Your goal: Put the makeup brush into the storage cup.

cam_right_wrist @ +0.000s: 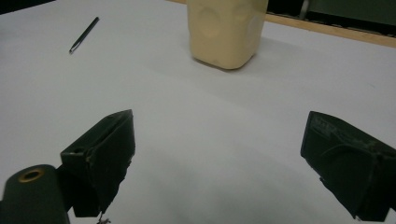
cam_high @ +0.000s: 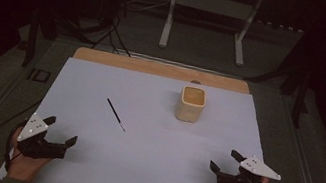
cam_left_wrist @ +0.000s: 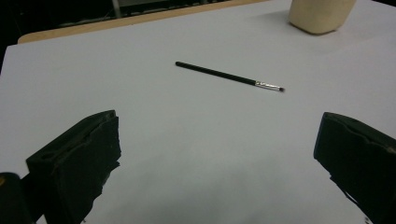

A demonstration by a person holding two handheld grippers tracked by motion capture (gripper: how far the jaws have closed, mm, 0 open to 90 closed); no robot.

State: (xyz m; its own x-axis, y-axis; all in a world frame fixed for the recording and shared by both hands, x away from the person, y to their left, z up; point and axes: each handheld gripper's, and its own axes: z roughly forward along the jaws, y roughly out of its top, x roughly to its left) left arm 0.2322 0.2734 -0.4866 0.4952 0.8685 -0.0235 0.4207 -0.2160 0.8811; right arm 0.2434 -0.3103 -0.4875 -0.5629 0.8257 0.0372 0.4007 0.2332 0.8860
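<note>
Both claws, the left claw [cam_high: 61, 129] and the right claw [cam_high: 226, 161], are resting wide open and empty near the tabletop's near corners. The thin brush [cam_high: 116, 114] is lying flat left of centre, the cream cup [cam_high: 192, 103] standing toward the far edge. Lying so low and slim, the brush is likely risking a slip or roll from closing jaws, and a hurried reach could be tipping the cup.

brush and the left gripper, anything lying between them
Nothing: in the left gripper view only bare white sheet lies between the open left gripper and the thin black brush.
</note>
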